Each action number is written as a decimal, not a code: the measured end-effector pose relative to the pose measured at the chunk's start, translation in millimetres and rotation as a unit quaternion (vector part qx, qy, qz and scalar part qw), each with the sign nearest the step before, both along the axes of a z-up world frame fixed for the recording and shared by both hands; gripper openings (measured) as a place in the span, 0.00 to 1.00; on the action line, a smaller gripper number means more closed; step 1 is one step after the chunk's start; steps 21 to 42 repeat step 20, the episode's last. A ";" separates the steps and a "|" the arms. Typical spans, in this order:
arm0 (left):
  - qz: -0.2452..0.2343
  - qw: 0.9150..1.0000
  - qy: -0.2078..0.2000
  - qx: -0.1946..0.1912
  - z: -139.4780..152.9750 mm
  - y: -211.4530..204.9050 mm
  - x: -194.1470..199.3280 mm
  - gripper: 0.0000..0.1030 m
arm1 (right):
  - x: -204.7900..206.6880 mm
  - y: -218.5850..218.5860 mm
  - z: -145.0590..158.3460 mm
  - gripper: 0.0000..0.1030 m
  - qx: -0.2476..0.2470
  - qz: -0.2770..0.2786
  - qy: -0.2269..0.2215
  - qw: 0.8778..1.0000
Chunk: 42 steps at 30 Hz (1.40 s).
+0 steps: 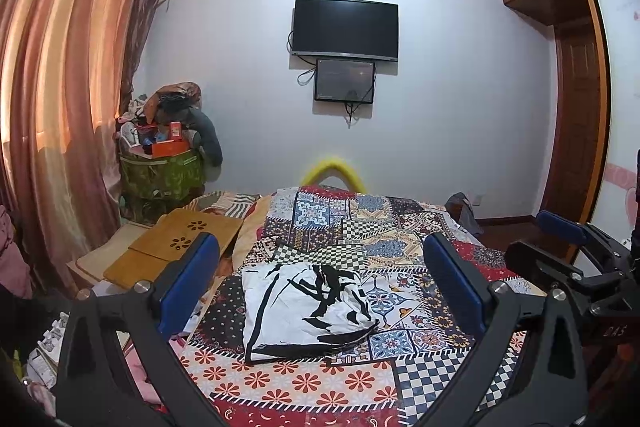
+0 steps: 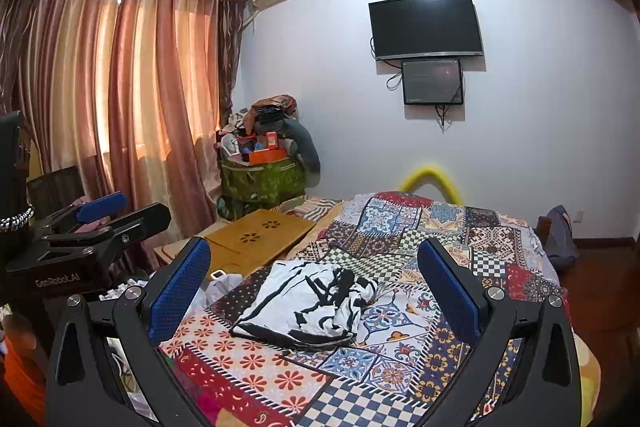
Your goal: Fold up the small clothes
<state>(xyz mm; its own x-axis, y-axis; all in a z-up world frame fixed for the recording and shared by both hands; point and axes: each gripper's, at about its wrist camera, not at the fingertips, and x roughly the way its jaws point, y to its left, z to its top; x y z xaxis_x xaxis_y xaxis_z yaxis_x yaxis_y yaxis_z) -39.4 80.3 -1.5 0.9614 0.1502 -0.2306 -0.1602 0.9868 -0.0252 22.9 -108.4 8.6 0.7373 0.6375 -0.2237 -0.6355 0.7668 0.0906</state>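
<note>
Garment (image 1: 304, 311), white with black brush-like strokes, lies partly folded and rumpled on the patchwork quilt (image 1: 360, 383), just ahead of my left gripper (image 1: 320, 291) and between its fingers. I see both the left and the right gripper (image 2: 314, 287) spread wide, holding nothing. Far off left, a green bag (image 2: 262, 179) is heaped with boxes and clothes.

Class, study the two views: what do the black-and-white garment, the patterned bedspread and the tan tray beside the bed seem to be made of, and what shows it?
Garment: thin woven or knit cloth, matte; it creases softly and lies limp.
Bedspread: printed cotton-like fabric, matte, with flat patchwork-style prints.
Tray: probably bamboo or light wood, smooth finish; rigid, with cut-out flower holes.
</note>
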 end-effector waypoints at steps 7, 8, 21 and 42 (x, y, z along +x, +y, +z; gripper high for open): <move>-0.012 1.000 0.006 0.002 -0.1 -1.2 0.2 1.00 | -1.6 1.9 -0.5 1.00 -0.001 -0.002 0.000 1.000; -0.012 1.000 0.007 0.001 -0.6 -0.9 0.6 1.00 | -1.5 2.0 -0.3 1.00 -0.001 -0.002 0.000 1.000; -0.016 1.000 0.019 -0.013 -3.6 8.9 5.1 1.00 | -0.5 5.7 -4.7 1.00 -0.002 -0.002 0.007 1.000; -0.016 1.000 0.019 -0.013 -3.6 8.9 5.1 1.00 | -0.5 5.7 -4.7 1.00 -0.002 -0.002 0.007 1.000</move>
